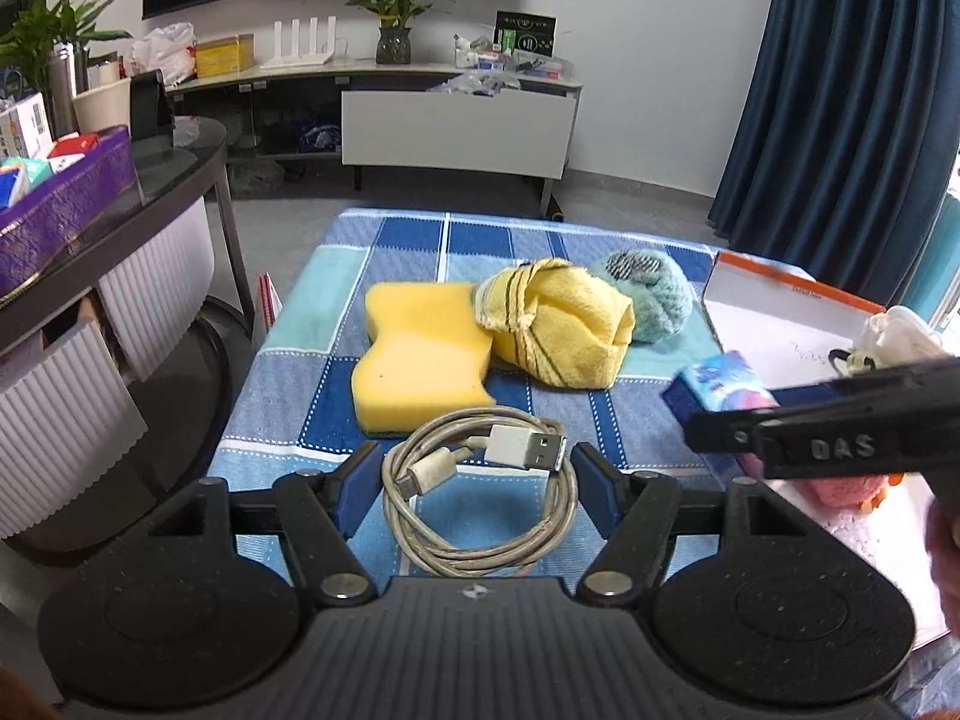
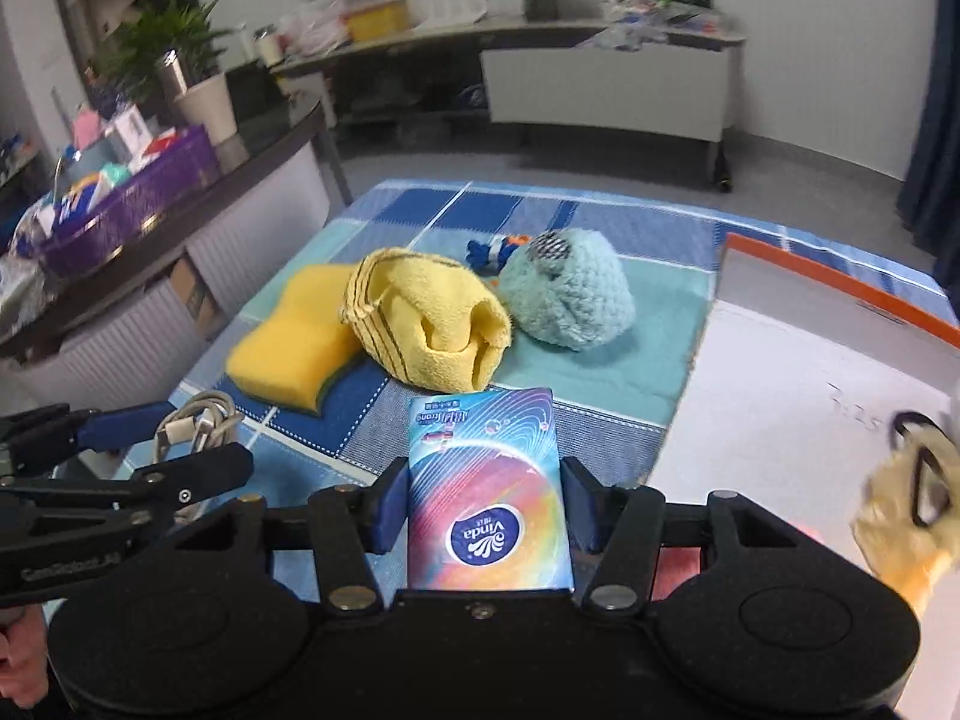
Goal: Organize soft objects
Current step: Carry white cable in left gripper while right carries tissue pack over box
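On my left, the left claw (image 1: 474, 477) stands spread around a coiled grey USB cable (image 1: 480, 510), its pads clear of it. Beyond lie a yellow foam sponge (image 1: 417, 357), a rolled yellow towel (image 1: 558, 330) and a teal crocheted plush (image 1: 651, 294), all on the blue checked cloth (image 1: 396, 234) covering the counter. To the right, my right claw (image 2: 485, 507) pinches a rainbow-printed tissue pack (image 2: 486, 480), beside the white orange-rimmed box (image 2: 798, 414).

Ahead, a white wall (image 1: 630, 60) backs a low media console (image 1: 384, 75); blue curtain (image 1: 834, 90) right, grey floor (image 1: 288, 204).
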Tool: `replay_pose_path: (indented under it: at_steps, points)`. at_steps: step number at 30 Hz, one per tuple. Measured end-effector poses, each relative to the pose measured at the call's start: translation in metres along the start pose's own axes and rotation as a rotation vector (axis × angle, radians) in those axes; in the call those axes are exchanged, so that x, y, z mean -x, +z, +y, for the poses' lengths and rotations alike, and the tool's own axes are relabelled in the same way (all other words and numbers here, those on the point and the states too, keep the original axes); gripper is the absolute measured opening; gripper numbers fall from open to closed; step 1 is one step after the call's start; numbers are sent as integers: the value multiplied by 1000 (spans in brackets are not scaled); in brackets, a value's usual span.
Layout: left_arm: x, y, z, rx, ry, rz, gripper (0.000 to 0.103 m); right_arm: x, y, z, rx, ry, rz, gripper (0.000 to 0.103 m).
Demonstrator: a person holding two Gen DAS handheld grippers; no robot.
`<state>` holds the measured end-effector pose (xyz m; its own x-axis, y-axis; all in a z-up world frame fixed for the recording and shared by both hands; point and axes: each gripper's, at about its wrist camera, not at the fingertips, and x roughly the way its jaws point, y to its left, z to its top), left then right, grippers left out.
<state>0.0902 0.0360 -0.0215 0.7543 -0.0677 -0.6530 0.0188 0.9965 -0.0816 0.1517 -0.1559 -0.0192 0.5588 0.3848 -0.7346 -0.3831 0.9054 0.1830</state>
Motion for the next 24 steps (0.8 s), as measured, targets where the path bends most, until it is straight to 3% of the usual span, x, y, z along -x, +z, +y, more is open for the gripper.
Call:
replay_pose_path:
  at_steps: [7, 24]
  points:
    - [20, 2, -10, -3, 2, -30, 69, 41, -17, 5, -73, -35, -76, 64]
    - [51, -7, -30, -3, -17, -55, 69, 89, -56, 7, -102, -75, -121, 64]
